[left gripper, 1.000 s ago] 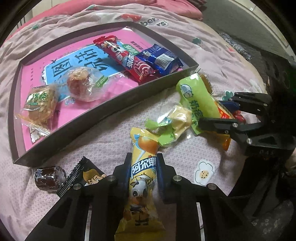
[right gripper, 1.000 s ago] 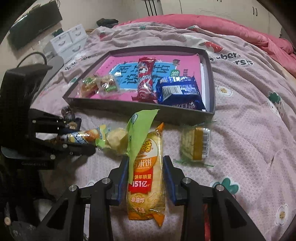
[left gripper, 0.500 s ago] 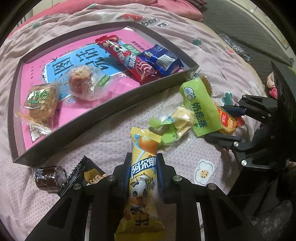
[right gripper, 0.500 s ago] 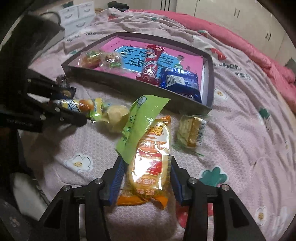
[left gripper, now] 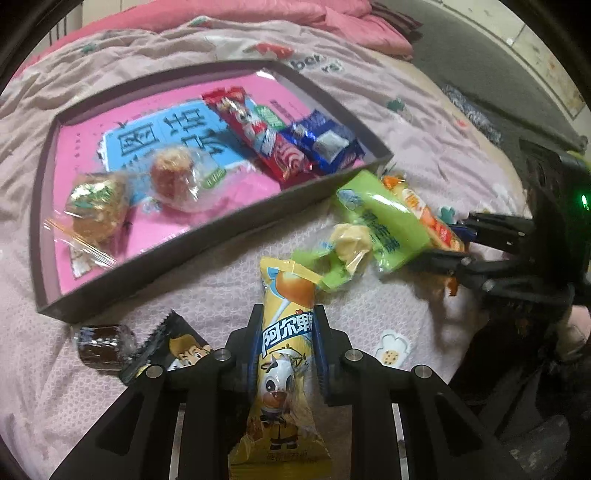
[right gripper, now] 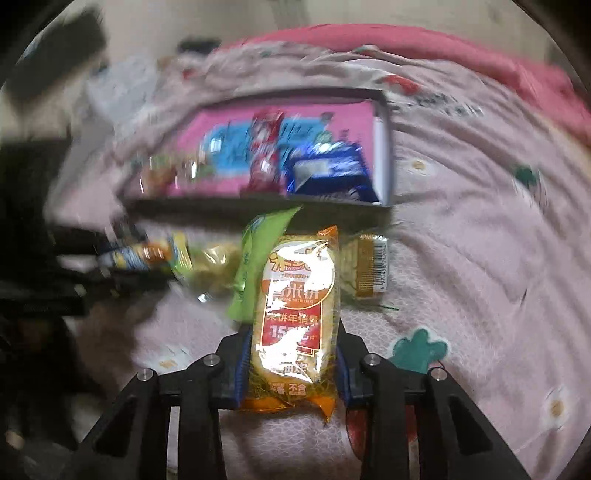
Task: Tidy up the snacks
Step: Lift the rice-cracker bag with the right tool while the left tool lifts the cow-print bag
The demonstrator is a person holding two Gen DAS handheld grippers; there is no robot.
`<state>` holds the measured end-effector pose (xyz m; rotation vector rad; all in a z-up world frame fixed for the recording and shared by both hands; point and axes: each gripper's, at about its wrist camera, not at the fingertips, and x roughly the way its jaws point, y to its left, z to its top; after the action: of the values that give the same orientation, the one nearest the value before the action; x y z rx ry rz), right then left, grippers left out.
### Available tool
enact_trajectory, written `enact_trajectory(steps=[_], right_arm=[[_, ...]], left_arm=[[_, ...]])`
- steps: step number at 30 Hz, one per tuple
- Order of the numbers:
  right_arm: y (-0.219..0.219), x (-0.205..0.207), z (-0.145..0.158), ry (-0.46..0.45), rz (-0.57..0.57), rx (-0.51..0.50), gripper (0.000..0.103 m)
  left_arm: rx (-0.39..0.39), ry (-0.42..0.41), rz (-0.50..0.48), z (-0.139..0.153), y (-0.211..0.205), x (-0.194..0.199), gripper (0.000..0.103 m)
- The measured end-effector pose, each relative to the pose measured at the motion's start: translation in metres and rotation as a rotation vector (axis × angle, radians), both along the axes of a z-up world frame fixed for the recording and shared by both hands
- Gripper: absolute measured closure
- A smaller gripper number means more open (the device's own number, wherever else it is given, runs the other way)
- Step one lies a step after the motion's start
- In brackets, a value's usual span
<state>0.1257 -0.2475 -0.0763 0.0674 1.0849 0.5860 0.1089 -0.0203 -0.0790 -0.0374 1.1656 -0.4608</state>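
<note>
My left gripper [left gripper: 286, 343] is shut on a long yellow snack pack [left gripper: 286, 354] with a cow print, just in front of the dark tray [left gripper: 207, 236]. My right gripper [right gripper: 293, 354] is shut on an orange rice cracker pack [right gripper: 299, 302] with a green packet [right gripper: 258, 254] leaning against it; in the left wrist view both packs [left gripper: 391, 218] hang at the tray's right corner. The tray holds a red bar [left gripper: 258, 136], a blue pack [left gripper: 325, 144] and two clear-wrapped cakes [left gripper: 173, 177].
On the pink bedspread lie a clear-wrapped yellow candy [left gripper: 347, 247], a dark candy [left gripper: 101, 345], a black packet [left gripper: 166, 347] and a gold-wrapped biscuit [right gripper: 367, 266]. A pink quilt [left gripper: 258, 14] is bunched at the back. The right wrist view is blurred.
My right gripper has lifted the cracker pack and green packet and swung them nearer the tray's corner. My left gripper still holds the yellow pack and has moved slightly.
</note>
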Motion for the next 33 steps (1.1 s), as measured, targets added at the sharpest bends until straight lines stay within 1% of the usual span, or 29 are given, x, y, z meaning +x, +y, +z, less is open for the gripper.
enact_trajectory(steps=[4, 6, 14, 17, 21, 24, 33], right_arm=[[-0.018, 0.002, 0.012, -0.004, -0.047, 0.168, 0.067], [-0.02, 0.002, 0.017, -0.014, -0.056, 0.201, 0.067], [-0.011, -0.004, 0.046, -0.161, -0.045, 0.201, 0.067], [-0.009, -0.007, 0.054, -0.2, -0.04, 0.201, 0.067], [-0.008, -0.008, 0.059, -0.223, -0.04, 0.206, 0.067], [-0.007, -0.008, 0.061, -0.234, -0.039, 0.207, 0.067], [-0.004, -0.005, 0.064, -0.253, -0.04, 0.213, 0.067]], left_arm=[[-0.033, -0.005, 0.023, 0.009, 0.006, 0.0, 0.078], [-0.04, -0.017, 0.028, 0.014, 0.009, -0.002, 0.078], [-0.07, -0.068, 0.082, 0.037, 0.02, -0.005, 0.078], [-0.079, -0.099, 0.109, 0.048, 0.023, -0.007, 0.078], [-0.071, -0.145, 0.145, 0.062, 0.026, -0.006, 0.078], [-0.081, -0.168, 0.168, 0.071, 0.03, -0.003, 0.078], [-0.065, -0.201, 0.202, 0.078, 0.03, 0.003, 0.078]])
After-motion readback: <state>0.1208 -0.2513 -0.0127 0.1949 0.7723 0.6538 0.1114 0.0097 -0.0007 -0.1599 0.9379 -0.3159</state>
